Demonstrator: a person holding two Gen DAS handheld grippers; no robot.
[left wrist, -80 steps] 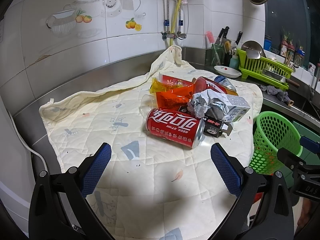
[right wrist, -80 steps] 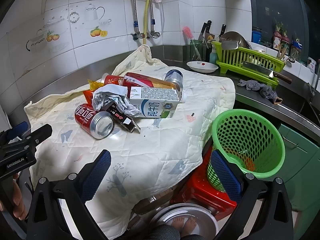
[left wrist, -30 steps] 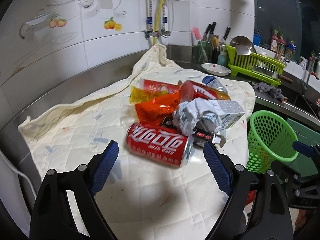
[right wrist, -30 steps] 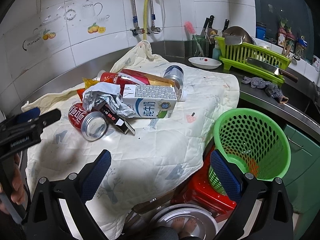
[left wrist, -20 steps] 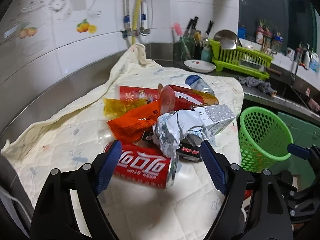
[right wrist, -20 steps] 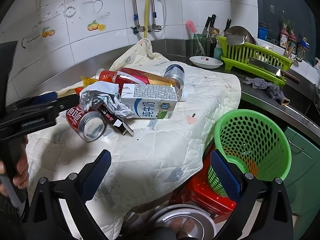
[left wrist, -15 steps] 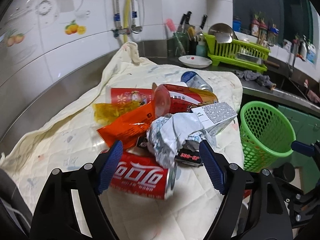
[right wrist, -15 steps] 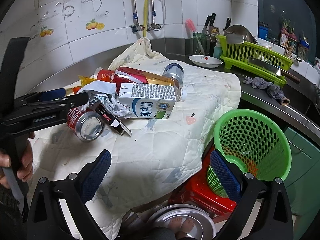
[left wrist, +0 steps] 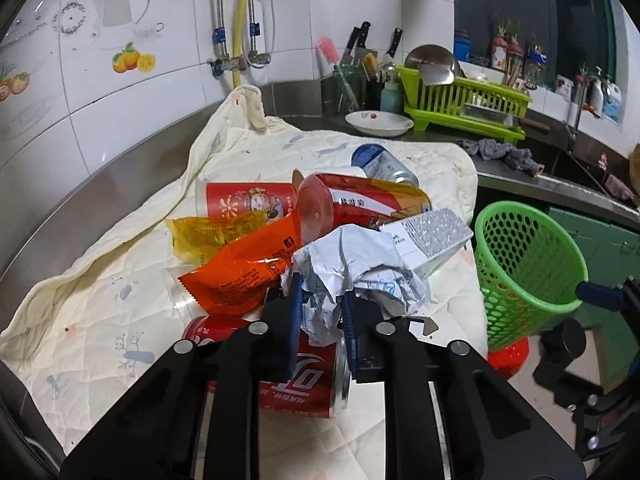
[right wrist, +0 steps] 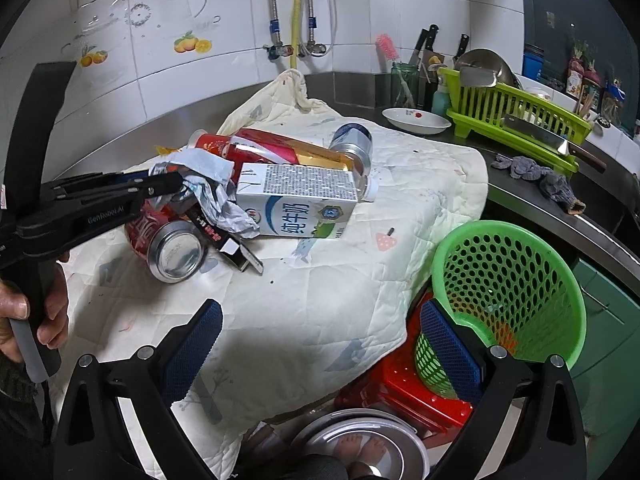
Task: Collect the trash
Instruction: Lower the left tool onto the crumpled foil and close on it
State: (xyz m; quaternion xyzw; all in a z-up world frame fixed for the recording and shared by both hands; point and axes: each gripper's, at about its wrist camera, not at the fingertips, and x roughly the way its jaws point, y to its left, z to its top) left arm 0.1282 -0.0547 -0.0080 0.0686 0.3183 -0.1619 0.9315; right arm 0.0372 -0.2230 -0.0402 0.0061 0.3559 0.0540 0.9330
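Paper (left wrist: 352,268), crumpled, sits atop the trash pile on our quilt (left wrist: 120,320). Our left gripper (left wrist: 320,312), spread wide half a second ago, now pinches it (so lifting comes next, we judge). Our right gripper (right wrist: 316,344) hangs spread near the quilt's edge. The basket (right wrist: 520,280) stands open just beside, its path clear.

A red cola can (left wrist: 296,376) is showing white lettering, the crumpled paper (left wrist: 352,268) is looking pale bluish-white, and the perforated basket (right wrist: 508,296) is glowing bright green.
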